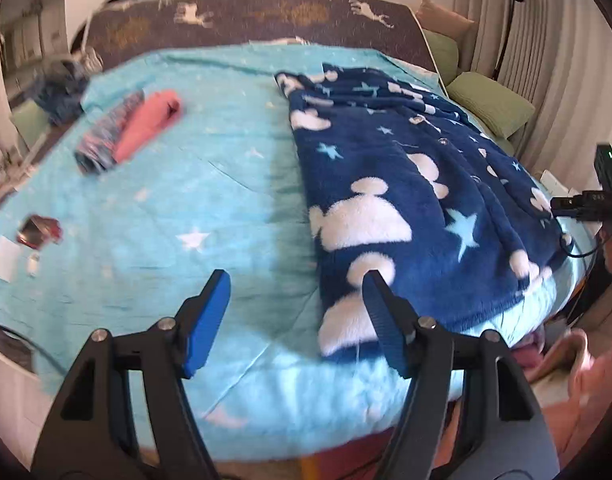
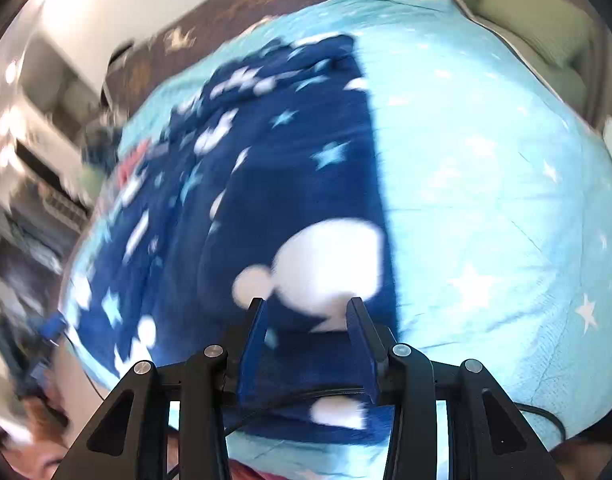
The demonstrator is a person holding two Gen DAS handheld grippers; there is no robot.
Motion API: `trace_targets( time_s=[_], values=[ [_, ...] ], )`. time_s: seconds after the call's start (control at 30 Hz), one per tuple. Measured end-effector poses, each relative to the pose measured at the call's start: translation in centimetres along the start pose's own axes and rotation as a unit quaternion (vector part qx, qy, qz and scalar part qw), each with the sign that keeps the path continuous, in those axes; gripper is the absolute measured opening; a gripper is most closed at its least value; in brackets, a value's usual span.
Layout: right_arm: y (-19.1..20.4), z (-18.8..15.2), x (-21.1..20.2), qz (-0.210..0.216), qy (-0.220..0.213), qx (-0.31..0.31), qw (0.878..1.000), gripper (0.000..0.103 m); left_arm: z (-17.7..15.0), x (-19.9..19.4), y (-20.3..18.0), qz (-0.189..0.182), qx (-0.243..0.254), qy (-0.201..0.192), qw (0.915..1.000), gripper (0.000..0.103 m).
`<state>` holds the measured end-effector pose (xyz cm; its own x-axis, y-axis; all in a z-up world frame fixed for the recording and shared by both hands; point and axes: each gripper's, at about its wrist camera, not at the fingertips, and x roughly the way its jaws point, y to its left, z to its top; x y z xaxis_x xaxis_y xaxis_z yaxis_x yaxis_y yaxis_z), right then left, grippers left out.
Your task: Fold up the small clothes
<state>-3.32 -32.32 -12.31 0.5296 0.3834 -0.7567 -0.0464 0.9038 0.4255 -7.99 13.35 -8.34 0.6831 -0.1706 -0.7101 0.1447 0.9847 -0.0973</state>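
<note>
Flat across the pale blue bedspread (image 1: 154, 184) lies the navy fleece garment (image 1: 390, 184), patterned with white clouds and light stars, its lower hem near the bed's front edge. Off to one side, well apart from it, a folded pink piece (image 1: 148, 124) rests touching a folded striped piece (image 1: 106, 136). The left gripper (image 1: 296, 280) stands wide apart with nothing between its pads, one finger over the hem. The right gripper (image 2: 306, 306) hangs part-open above the garment, gripping nothing; that view is blurred.

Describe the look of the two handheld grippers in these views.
Both match: the left gripper and right gripper have black angular plastic frames with triangular cut-outs, silver pivot bolts and flat blue pads. A black cable crosses beneath the right one.
</note>
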Motion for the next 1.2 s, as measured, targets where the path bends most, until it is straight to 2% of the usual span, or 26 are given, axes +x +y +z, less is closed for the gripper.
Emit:
trace_targets(
  time_s=[0.07, 0.1, 0.17, 0.23, 0.33, 0.4, 0.47, 0.57, 0.63, 0.7, 0.77, 0.87, 0.97, 1.07, 1.2],
  values=[
    [-1.4, 0.5, -0.2, 0.024, -0.012, 0.031, 0.999, 0.046, 0.2, 1.7, 0.0, -0.011, -0.009, 0.017, 0.9998, 0.069],
    [-1.9, 0.6, -0.2, 0.012, -0.017, 0.044, 0.999, 0.055, 0.1, 2.3, -0.3, -0.009, -0.010, 0.026, 0.9996, 0.069],
    [-2.6, 0.3, 0.1, -0.021, -0.007, 0.046, 0.999, 0.058, -0.2, 3.5, -0.7, 0.002, -0.011, 0.044, 0.9990, 0.069],
    [-3.0, -0.5, 1.0, -0.020, 0.043, 0.037, 0.998, 0.058, -0.6, 3.7, -0.8, 0.003, -0.012, 0.046, 0.9989, 0.069],
    [-2.2, -2.4, 0.1, -0.029, 0.081, -0.008, 0.996, 0.058, -0.8, 3.2, -0.8, 0.001, -0.014, 0.047, 0.9988, 0.069],
    [-1.3, -4.2, -0.5, -0.003, 0.142, -0.033, 0.989, 0.058, -0.9, 3.0, -0.7, -0.002, -0.013, 0.052, 0.9986, 0.069],
    [-0.5, -5.6, -1.2, -0.003, 0.168, -0.065, 0.984, 0.058, -0.9, 2.9, -0.8, 0.000, -0.007, 0.058, 0.9983, 0.069],
    [-0.2, -5.1, -2.8, -0.010, 0.125, -0.074, 0.989, 0.058, -0.7, 2.8, -0.9, -0.006, 0.002, 0.062, 0.9980, 0.069],
    [-1.3, -3.5, -3.3, 0.028, 0.076, -0.032, 0.996, 0.058, -0.7, 2.9, -1.0, -0.012, 0.006, 0.070, 0.9975, 0.069],
    [-2.9, -2.3, -2.7, 0.051, 0.053, 0.016, 0.997, 0.058, -0.9, 2.9, -1.1, -0.023, 0.005, 0.077, 0.9968, 0.069],
    [-4.4, -1.7, -0.9, 0.054, 0.060, 0.057, 0.995, 0.058, -1.2, 2.8, -1.1, -0.026, 0.002, 0.077, 0.9967, 0.072],
    [-4.9, -1.9, 0.8, 0.060, 0.070, 0.074, 0.993, 0.060, -1.5, 2.7, -1.1, -0.029, -0.009, 0.081, 0.9962, 0.073],
    [-4.5, -1.6, 0.3, 0.076, 0.057, 0.054, 0.994, 0.060, -1.7, 2.8, -1.4, -0.030, -0.019, 0.086, 0.9956, 0.074],
    [-3.6, -2.6, 0.5, 0.102, 0.057, 0.031, 0.993, 0.059, -1.8, 2.9, -2.5, -0.025, -0.002, 0.089, 0.9957, 0.074],
    [-2.1, -3.1, 1.0, 0.099, 0.058, -0.009, 0.993, 0.059, -1.8, 3.1, -3.6, -0.031, 0.013, 0.095, 0.9950, 0.074]
  ],
)
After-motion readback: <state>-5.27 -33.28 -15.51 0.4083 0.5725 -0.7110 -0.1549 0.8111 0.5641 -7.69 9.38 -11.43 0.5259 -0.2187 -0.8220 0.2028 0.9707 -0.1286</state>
